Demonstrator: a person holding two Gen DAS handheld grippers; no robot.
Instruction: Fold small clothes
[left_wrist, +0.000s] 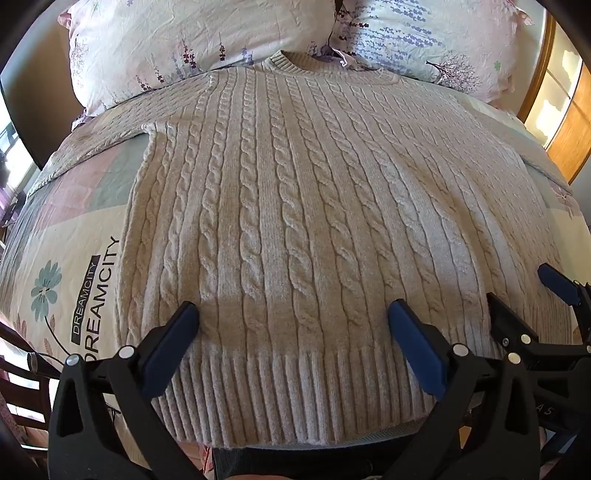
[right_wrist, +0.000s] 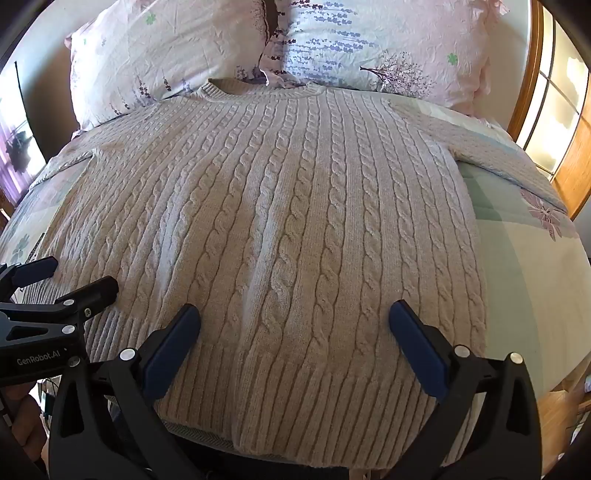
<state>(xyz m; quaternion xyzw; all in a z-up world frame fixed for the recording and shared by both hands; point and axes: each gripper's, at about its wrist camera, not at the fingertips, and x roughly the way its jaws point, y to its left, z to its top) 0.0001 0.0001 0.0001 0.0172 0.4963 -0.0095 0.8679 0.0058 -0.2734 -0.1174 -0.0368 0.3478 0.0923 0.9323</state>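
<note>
**Both grippers poised wide over the hem of a spread sweater**

The left gripper (left_wrist: 293, 317) has its blue-padded fingers (left_wrist: 166, 350) spread far apart with nothing between them; it hovers above the ribbed hem (left_wrist: 280, 391), toward the sweater's left half. The right gripper (right_wrist: 294, 317) is likewise wide open and empty, over the right half of the same hem. Each shows at the edge of the other's view, so the two sit side by side and close together. Whether any pad touches the knit cannot be told from these angles.

The cream cable-knit sweater (left_wrist: 295, 192) lies flat and face up on the bed, hem nearest the person, collar (left_wrist: 291, 61) farthest, just against the two floral pillows (left_wrist: 177, 48). Its left sleeve (left_wrist: 110, 125) and right sleeve (right_wrist: 480, 136) stretch outward across the patterned quilt (left_wrist: 66, 258). Spreading it this way likely serves to expose every edge before any fold; the body looks smooth, with one slight lengthwise ridge near the middle (right_wrist: 262, 236).

Judging by the layout, folding has not begun. The symmetric stance at the hem suggests a two-handed move is being prepared. The thick knit should hold a pinch well but may sag when lifted.
</note>
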